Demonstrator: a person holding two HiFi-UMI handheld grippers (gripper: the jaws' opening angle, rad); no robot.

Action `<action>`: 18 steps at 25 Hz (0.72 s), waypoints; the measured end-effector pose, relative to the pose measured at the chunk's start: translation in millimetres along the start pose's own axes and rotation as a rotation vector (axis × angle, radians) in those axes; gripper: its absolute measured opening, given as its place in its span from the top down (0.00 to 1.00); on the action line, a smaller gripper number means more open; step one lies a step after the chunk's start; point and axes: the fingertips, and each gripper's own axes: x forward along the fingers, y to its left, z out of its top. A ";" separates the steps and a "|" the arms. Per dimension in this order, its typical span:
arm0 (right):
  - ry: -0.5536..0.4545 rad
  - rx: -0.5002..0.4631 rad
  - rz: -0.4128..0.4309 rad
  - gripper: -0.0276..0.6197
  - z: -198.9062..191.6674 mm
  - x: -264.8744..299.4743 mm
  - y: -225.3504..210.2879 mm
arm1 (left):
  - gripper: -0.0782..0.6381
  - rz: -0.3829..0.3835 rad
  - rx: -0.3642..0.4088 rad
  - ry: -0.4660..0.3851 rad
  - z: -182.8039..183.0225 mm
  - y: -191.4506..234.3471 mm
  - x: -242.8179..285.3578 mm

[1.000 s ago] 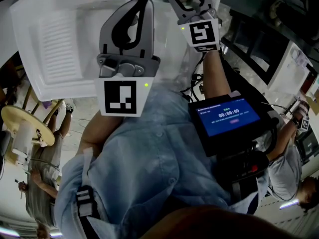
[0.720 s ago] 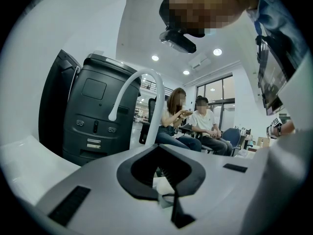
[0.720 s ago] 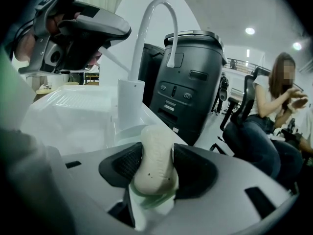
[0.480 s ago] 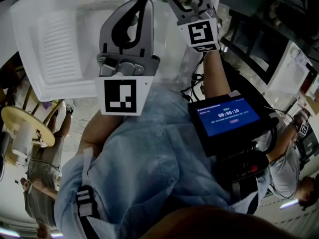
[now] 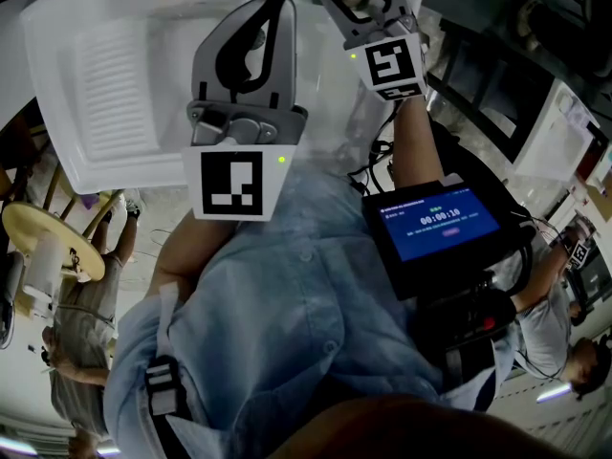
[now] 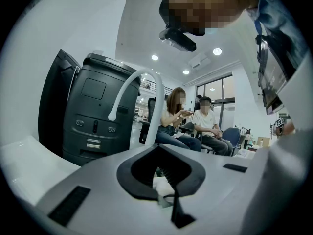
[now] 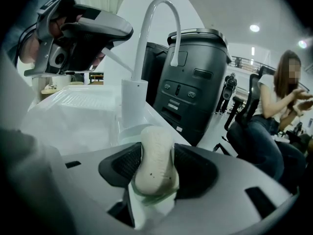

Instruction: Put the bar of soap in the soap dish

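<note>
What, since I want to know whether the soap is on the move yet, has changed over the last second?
Barely anything. The right gripper wobbled sideways a touch and ended slightly further right, and the timer on the screen ticked on. Nothing was taken hold of or let go: the right gripper stays shut on the bar of soap, and the left gripper stays shut and empty over the sink.
</note>
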 end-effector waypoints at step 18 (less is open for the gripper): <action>0.021 -0.005 0.073 0.62 0.2 -2.5 6.7 | 0.88 0.003 0.002 -0.001 -1.0 1.1 -0.2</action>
